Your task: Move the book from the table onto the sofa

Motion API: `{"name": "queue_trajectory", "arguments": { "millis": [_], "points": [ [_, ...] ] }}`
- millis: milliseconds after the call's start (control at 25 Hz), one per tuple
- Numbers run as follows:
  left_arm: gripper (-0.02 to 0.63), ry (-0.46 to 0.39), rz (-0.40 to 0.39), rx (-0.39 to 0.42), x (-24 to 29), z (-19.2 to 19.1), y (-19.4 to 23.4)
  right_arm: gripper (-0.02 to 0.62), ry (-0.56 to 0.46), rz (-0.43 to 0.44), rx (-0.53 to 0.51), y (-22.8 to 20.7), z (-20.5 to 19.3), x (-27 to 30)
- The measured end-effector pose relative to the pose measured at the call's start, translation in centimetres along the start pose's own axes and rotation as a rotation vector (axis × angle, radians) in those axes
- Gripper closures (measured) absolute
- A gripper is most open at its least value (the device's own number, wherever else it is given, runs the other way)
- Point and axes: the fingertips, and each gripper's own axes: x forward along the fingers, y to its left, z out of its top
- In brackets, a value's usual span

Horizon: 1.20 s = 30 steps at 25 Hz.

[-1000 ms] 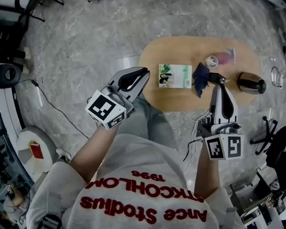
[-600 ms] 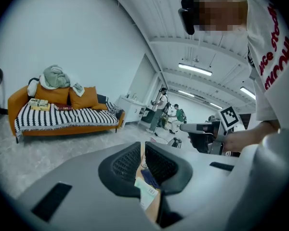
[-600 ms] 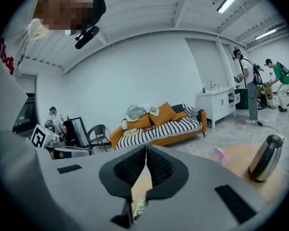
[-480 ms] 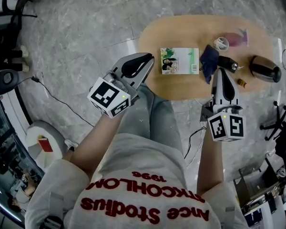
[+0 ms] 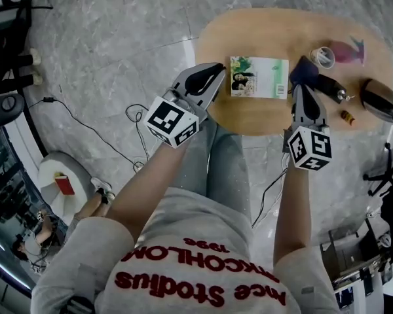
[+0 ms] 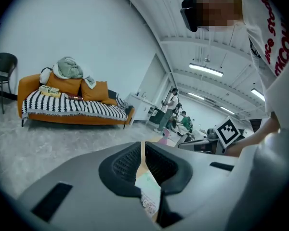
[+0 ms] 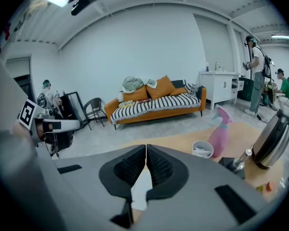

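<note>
A thin book (image 5: 259,78) with a green and white cover lies flat on the oval wooden table (image 5: 262,120). My left gripper (image 5: 217,69) hangs shut and empty just left of the book, near the table's left edge. My right gripper (image 5: 300,91) is shut and empty at the book's right end, over a dark blue cloth (image 5: 302,70). Through the shut jaws the book shows as a pale sliver (image 6: 149,191) in the left gripper view and another (image 7: 140,189) in the right gripper view. The orange sofa (image 7: 156,105) with a striped cover stands across the room, the sofa (image 6: 72,107) also appearing ahead of the left gripper.
On the table's right half stand a pink spray bottle (image 5: 350,50), a small white cup (image 5: 323,57), a dark kettle (image 5: 382,101) and a black bottle (image 5: 331,87). Cables (image 5: 134,120) trail over the grey floor. Other people (image 7: 256,73) stand at the room's right side; a black chair (image 7: 94,109) is beside the sofa.
Both grippers have come down and forward to the table, and now flank the book. Both stay shut.
</note>
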Motion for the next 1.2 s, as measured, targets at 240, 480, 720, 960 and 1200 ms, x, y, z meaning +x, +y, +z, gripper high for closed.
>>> {"name": "queue_trajectory", "arguments": {
  "millis": [240,480,720,960,1200],
  "points": [
    [0.586,0.015,0.049,0.003,0.9,-3.9,2.5,0.566,0.061,-0.018,-0.030,-1.2,-4.1,3.9],
    [0.489,0.119,-0.001,-0.100,2.4,-9.8,3.7,0.565,0.158,0.007,-0.049,-1.8,-8.6,7.3],
    [0.356,0.206,0.013,-0.308,4.4,-15.7,4.5,0.435,0.278,0.068,-0.053,-1.7,-13.0,10.1],
    [0.339,0.288,0.053,-0.326,5.8,-18.9,5.3,0.318,0.369,0.071,-0.011,-3.2,-15.7,11.9],
    [0.333,0.328,0.095,-0.350,7.0,-21.0,5.5,0.281,0.459,0.055,-0.007,-4.2,-18.1,12.7]
  ]
}}
